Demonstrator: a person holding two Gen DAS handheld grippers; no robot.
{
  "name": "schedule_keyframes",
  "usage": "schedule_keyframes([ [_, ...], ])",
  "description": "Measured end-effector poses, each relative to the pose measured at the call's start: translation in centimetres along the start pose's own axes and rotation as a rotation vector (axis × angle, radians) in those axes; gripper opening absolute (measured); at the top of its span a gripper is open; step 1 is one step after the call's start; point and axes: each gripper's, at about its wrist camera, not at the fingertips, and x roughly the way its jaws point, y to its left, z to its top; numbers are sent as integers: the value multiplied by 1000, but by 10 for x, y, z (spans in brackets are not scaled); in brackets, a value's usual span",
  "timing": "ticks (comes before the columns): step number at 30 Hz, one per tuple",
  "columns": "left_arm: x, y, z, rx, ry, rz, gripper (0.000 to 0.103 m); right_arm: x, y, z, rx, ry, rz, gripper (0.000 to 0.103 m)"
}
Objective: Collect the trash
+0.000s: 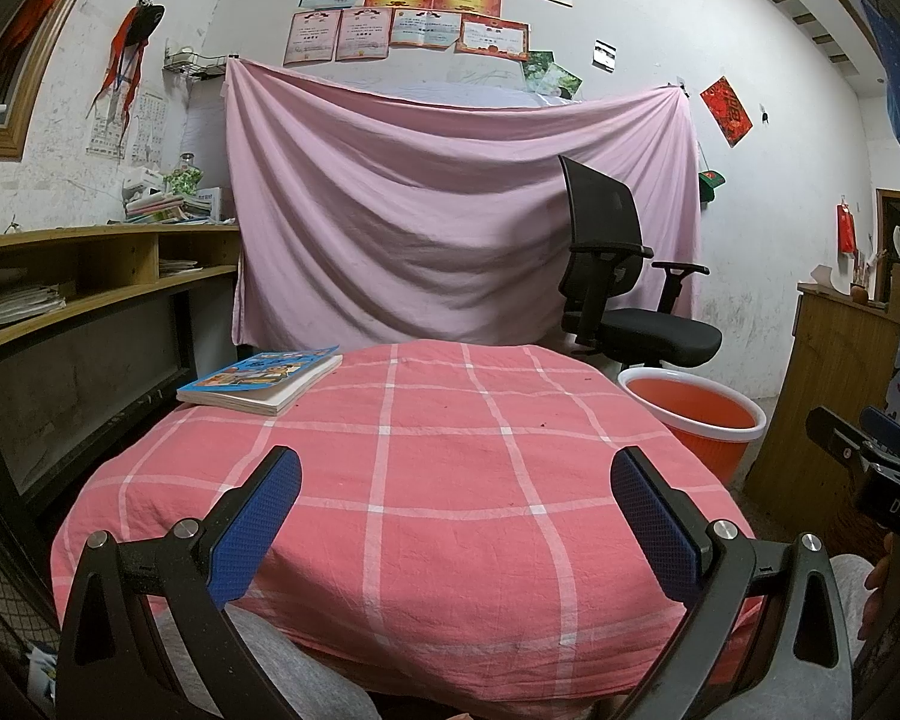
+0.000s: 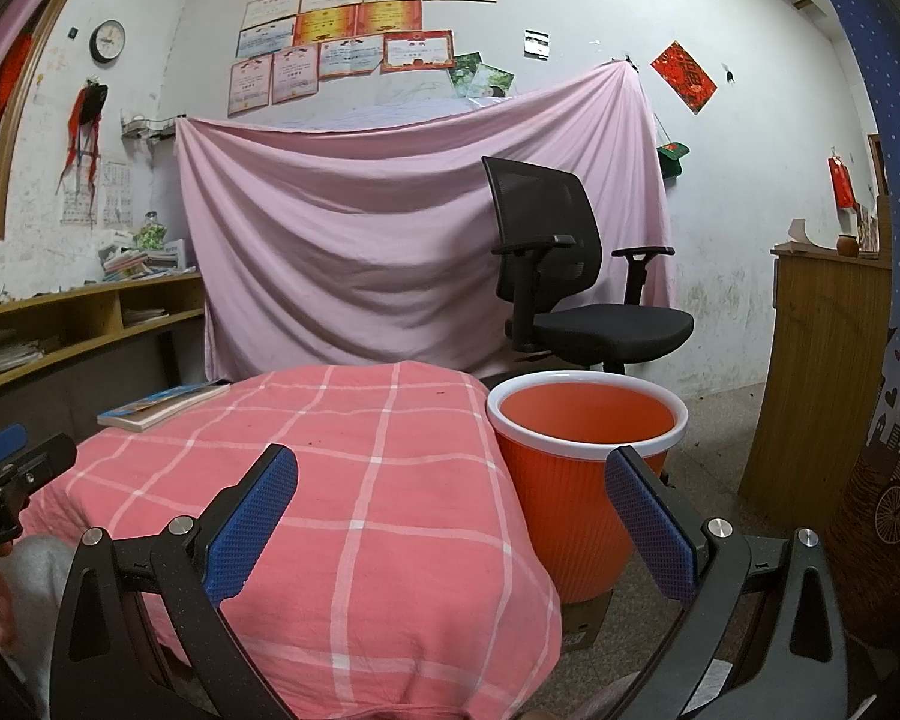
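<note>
**Operator:** Left hand-held gripper (image 1: pixel 456 483) reads released: I see both blue pads spread wide with nothing between them, held above the near part of the surface (image 1: pixel 438 480), which is draped in a pink checked cloth. Right hand-held gripper (image 2: pixel 450 483) is released as well and carries nothing; its left pad sits over the cloth, its right pad in front of the orange bin.

**Inspector:** Where is the bin?

**Operator:** The orange bin (image 2: pixel 576 480), white-rimmed, stands on the floor just beside the surface's right edge, upright on a flat cardboard box (image 2: pixel 582 618). I cannot see its bottom from here.

**Inspector:** Anything on the cloth?

**Operator:** A blue-covered book (image 1: pixel 258 381) lies flat at the far left corner. A few tiny dark specks dot the cloth; I cannot tell what they are. Beyond, a black office chair (image 2: pixel 570 276) stands before a hung pink sheet (image 1: pixel 450 210).
</note>
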Motion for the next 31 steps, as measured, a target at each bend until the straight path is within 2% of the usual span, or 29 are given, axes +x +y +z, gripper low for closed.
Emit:
schedule_keyframes([
  [15, -8, 2, -3, -8, -21, -24, 101, 0, 0, 1, 0, 0, 0, 103],
  [20, -13, 1, -1, -3, -45, -12, 101, 0, 0, 1, 2, 2, 0, 103],
  [31, -14, -2, 1, -2, -42, -2, 101, 0, 3, -3, 1, 3, 3, 103],
])
